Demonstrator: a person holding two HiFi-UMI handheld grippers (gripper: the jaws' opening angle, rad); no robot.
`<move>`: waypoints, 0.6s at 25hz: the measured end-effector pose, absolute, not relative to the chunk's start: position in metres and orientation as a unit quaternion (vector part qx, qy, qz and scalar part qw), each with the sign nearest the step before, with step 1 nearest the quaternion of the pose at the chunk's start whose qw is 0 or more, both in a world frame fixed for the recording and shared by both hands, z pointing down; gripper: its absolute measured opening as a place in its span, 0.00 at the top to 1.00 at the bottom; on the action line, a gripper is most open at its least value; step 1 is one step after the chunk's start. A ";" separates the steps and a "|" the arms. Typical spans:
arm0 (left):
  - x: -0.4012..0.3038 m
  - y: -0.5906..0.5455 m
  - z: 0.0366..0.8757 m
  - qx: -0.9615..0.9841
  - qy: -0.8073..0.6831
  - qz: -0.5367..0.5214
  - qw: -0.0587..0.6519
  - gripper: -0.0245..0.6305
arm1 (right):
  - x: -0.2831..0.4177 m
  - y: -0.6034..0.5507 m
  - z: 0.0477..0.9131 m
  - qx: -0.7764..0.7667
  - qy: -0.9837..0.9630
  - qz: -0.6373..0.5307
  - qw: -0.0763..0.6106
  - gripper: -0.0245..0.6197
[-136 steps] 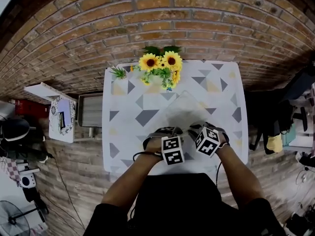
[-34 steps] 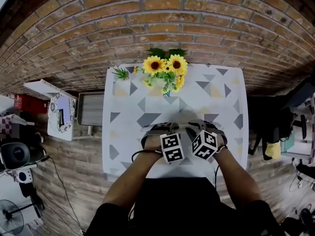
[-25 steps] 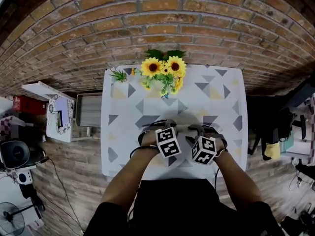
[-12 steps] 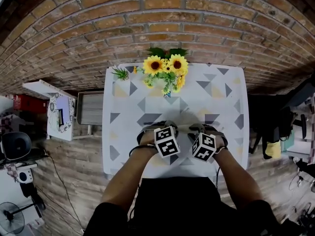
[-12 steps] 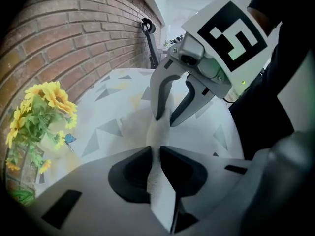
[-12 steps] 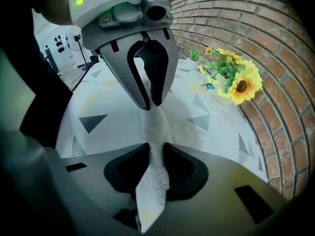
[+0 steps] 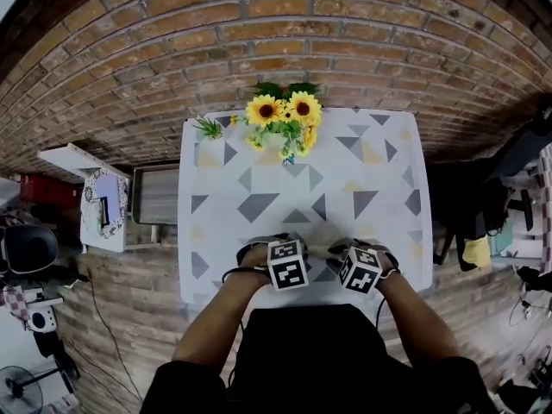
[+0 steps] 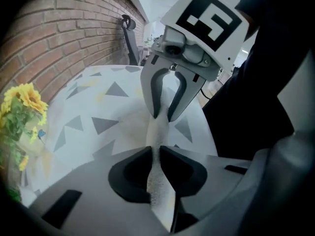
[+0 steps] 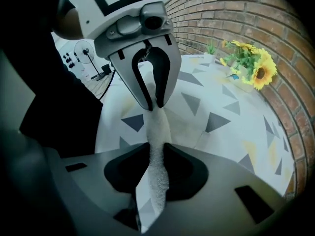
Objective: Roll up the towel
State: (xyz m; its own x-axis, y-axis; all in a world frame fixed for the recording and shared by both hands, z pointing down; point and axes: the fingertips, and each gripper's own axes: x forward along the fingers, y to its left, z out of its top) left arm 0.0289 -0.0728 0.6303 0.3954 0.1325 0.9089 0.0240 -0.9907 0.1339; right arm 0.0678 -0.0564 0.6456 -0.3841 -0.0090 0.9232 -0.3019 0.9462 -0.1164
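Left tongs (image 8: 155, 155) and right tongs (image 9: 156, 154), just closing, clamp the towel (image 8: 158, 132) edge. Cloth judged light and limp; hold near the corners.

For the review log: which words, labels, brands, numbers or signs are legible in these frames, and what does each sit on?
No readable text anywhere.
Marker cube on the left and marker cube on the right: black-and-white square codes only, no letters or digits.
White panel on the floor left of the table: a dark mark, too small to read.
Towel and table cover: triangle pattern only, with no tag or print showing.
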 end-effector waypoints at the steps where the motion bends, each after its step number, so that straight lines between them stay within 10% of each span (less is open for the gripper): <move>1: 0.030 -0.075 0.631 0.833 0.036 0.551 0.025 0.86 | 0.069 -0.058 0.646 0.100 -0.820 0.139 0.546 0.80; 15: 0.068 -0.088 0.635 0.833 -0.045 0.543 -0.095 0.80 | 0.089 -0.104 0.636 0.148 -0.818 0.169 0.530 0.73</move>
